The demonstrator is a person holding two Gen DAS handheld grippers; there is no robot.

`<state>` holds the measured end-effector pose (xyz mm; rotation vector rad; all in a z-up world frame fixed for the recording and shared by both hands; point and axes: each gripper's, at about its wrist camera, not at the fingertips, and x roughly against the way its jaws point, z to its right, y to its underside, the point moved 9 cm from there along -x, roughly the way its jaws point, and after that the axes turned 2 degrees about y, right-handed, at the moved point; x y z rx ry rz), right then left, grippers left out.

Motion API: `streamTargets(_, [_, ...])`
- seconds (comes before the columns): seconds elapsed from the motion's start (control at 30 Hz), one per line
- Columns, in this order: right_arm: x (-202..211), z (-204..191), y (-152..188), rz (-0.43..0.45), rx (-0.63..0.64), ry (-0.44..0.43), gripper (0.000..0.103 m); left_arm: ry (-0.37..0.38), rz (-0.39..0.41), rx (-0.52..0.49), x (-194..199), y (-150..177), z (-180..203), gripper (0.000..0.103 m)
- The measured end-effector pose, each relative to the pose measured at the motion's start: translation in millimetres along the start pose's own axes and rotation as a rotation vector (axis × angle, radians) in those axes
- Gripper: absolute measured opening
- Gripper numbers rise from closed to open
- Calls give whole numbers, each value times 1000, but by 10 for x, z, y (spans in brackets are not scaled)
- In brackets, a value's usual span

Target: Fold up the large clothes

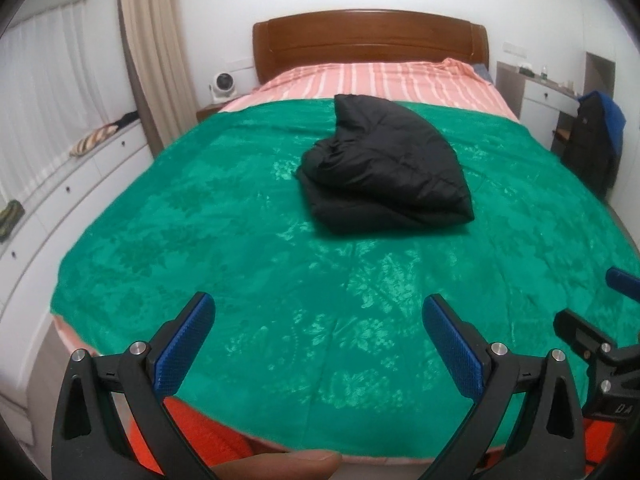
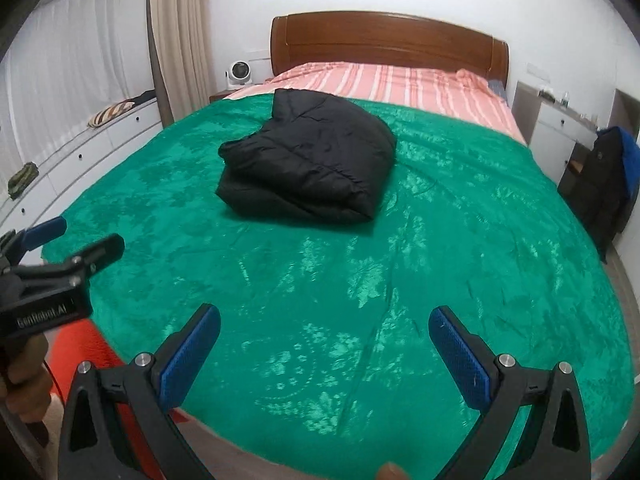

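Observation:
A black puffy jacket [image 1: 384, 168] lies folded into a compact bundle on the green bedspread [image 1: 240, 240], near the middle of the bed. It also shows in the right wrist view [image 2: 308, 164]. My left gripper [image 1: 318, 312] is open and empty, held back near the foot of the bed, well short of the jacket. My right gripper [image 2: 324, 324] is open and empty too, also near the foot edge. The right gripper shows at the right edge of the left view [image 1: 600, 320]; the left gripper shows at the left edge of the right view [image 2: 60, 248].
A wooden headboard [image 1: 372, 40] and pink striped sheet [image 1: 380, 76] lie beyond the bedspread. White drawers [image 1: 80, 184] run along the left wall. A dark coat on a chair [image 1: 596, 140] stands right of the bed by a white desk [image 1: 540, 96].

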<state>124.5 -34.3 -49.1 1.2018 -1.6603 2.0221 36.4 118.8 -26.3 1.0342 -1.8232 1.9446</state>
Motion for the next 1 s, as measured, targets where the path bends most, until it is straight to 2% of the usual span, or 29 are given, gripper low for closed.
streamTargets(0.23, [37,-4,47,-21,18,25,103,10,-14,-28,32,38,96,103])
streamTargets(0.6, [167,-31,-27,9,32,56,103,-7,-20,-21,24,44,45,103])
streamTargets(0.83, [109,-22,36,-13,27,61,103,13,-13,-3,17,62,24,103])
streamTargets(1.0, [118,-17,31,-9,24,58,103,-5,7,-7,33,53,42,103])
